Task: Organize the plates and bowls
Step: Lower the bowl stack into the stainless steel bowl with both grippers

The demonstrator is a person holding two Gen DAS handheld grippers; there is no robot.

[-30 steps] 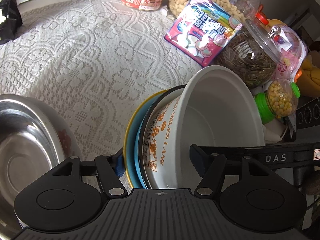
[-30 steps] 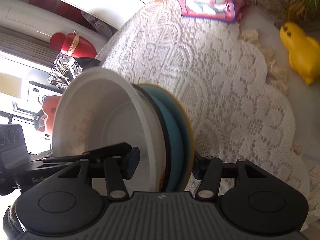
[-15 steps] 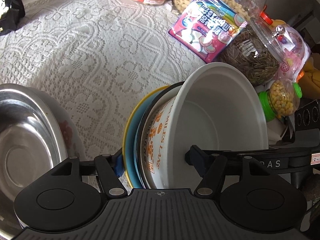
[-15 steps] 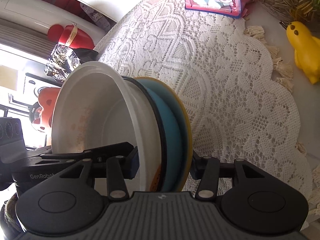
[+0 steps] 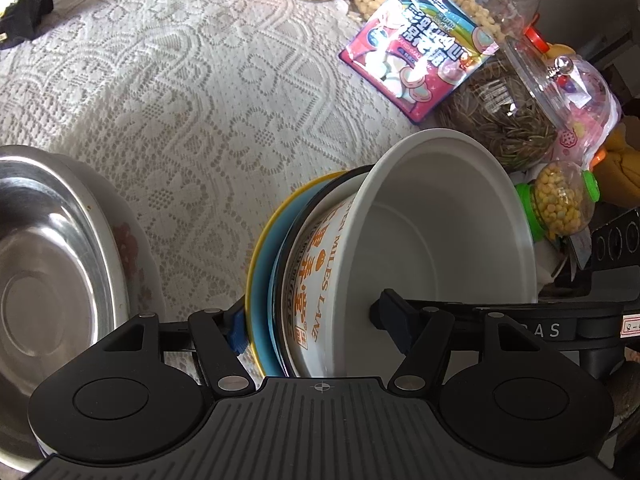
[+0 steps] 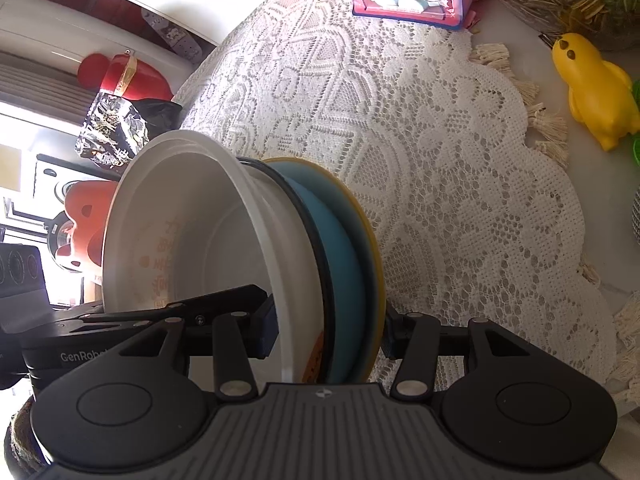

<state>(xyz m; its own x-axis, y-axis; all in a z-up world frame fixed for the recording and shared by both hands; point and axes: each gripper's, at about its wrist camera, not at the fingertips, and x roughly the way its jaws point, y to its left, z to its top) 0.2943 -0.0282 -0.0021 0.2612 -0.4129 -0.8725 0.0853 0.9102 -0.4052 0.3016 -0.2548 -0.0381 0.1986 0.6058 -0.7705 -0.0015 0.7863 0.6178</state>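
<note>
Bowl-and-plate stack (image 5: 400, 264) pinched on edge by left gripper (image 5: 310, 326) and right gripper (image 6: 328, 330); risk: white bowl (image 6: 192, 240) slips free onto lace cloth (image 6: 420, 152)

White bowl (image 5: 440, 240) with orange lettering; blue plate (image 6: 340, 248); yellow plate (image 5: 256, 268); white floral lace tablecloth (image 5: 180, 100); silver steel bowl (image 5: 48, 264).

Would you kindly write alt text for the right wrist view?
The right gripper clamps a tilted stack: a white bowl nested in blue and yellow plates, above a white lace tablecloth. A yellow duck toy sits far right.
</note>
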